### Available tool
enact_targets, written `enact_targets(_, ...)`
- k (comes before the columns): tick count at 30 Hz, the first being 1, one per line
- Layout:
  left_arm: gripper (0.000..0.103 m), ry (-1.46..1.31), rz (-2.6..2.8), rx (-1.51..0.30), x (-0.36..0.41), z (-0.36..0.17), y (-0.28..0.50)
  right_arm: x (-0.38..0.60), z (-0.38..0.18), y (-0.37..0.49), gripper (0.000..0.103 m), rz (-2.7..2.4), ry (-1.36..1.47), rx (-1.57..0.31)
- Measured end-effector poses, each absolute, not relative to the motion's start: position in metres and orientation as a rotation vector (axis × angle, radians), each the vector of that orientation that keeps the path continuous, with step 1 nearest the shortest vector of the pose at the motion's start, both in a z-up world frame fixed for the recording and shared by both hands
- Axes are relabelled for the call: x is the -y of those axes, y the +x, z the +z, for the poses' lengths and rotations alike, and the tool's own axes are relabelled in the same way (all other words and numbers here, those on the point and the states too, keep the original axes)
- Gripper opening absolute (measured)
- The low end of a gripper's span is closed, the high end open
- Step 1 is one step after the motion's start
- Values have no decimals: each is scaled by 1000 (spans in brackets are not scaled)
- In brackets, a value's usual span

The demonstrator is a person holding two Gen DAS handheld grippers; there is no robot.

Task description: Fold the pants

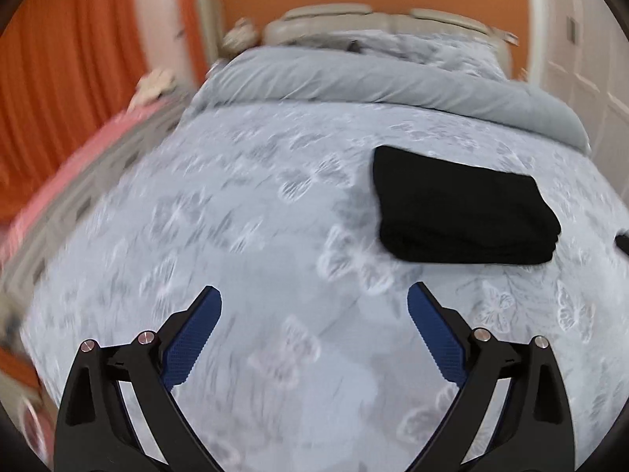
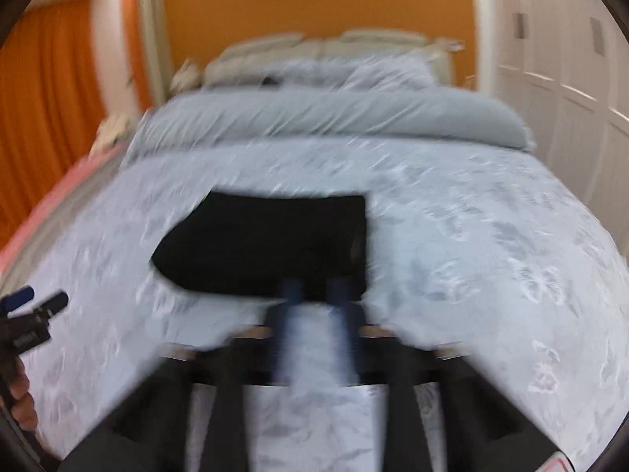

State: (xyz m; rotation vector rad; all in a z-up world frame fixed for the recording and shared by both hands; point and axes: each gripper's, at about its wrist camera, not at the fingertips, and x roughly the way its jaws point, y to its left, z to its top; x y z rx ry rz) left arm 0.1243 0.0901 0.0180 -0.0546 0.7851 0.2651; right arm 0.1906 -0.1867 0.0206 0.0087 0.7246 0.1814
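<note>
The black pants (image 1: 464,208) lie folded into a compact rectangle on the light grey butterfly-print bedspread (image 1: 255,236). My left gripper (image 1: 314,306) is open and empty, hovering over bare bedspread to the left of and nearer than the pants. In the right wrist view the pants (image 2: 267,247) lie straight ahead. My right gripper (image 2: 314,291) is heavily blurred, its fingers a narrow gap apart just at the pants' near edge; I cannot tell whether they hold cloth. The left gripper (image 2: 35,301) shows at the far left of that view.
A rolled grey duvet (image 1: 393,82) lies across the bed's head end, before a beige headboard (image 1: 373,19). Orange curtains (image 1: 59,70) hang on the left, white wardrobe doors (image 2: 570,78) stand on the right. A pink strip (image 1: 78,157) runs along the bed's left side.
</note>
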Motion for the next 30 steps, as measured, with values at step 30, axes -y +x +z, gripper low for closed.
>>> enact_targets(30,94,-130,233,-899,-106,-30,130,218,-73,293,4,107,453,-921)
